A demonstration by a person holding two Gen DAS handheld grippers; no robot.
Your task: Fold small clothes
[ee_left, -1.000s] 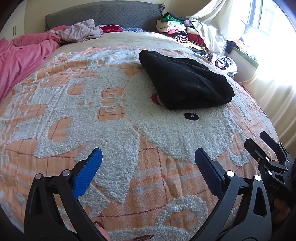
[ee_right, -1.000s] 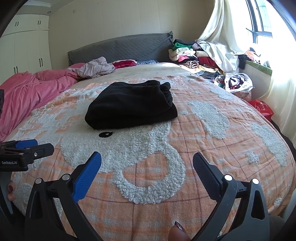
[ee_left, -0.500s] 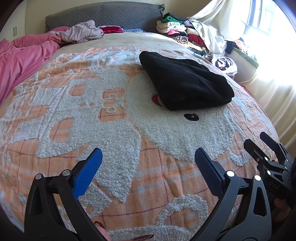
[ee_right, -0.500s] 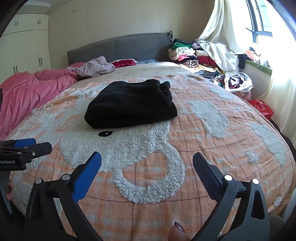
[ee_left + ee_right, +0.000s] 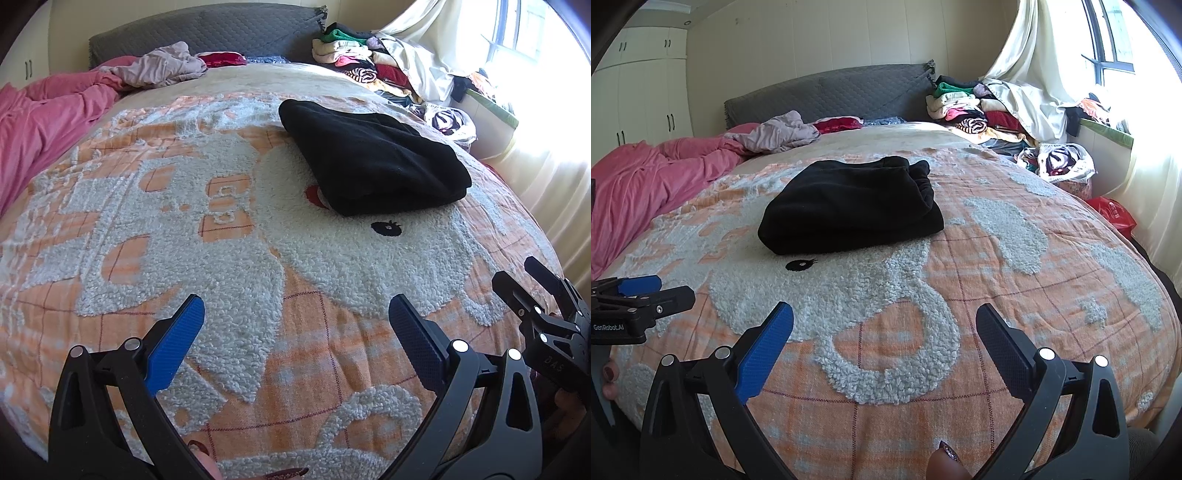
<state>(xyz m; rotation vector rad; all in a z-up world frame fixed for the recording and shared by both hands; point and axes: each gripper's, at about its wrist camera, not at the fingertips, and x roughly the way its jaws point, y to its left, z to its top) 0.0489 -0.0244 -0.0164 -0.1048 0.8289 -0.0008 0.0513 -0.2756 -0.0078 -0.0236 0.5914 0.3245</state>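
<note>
Nothing moved this past second: my grippers (image 5: 295, 332) (image 5: 884, 332) hang spread and empty, black garment (image 5: 373, 162) folded, likely done.

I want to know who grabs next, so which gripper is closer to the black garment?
Neither clearly. The left gripper sits back from the black garment, which lies ahead to its right; the right gripper sits back too, the garment ahead to its left. Both open, empty.
</note>
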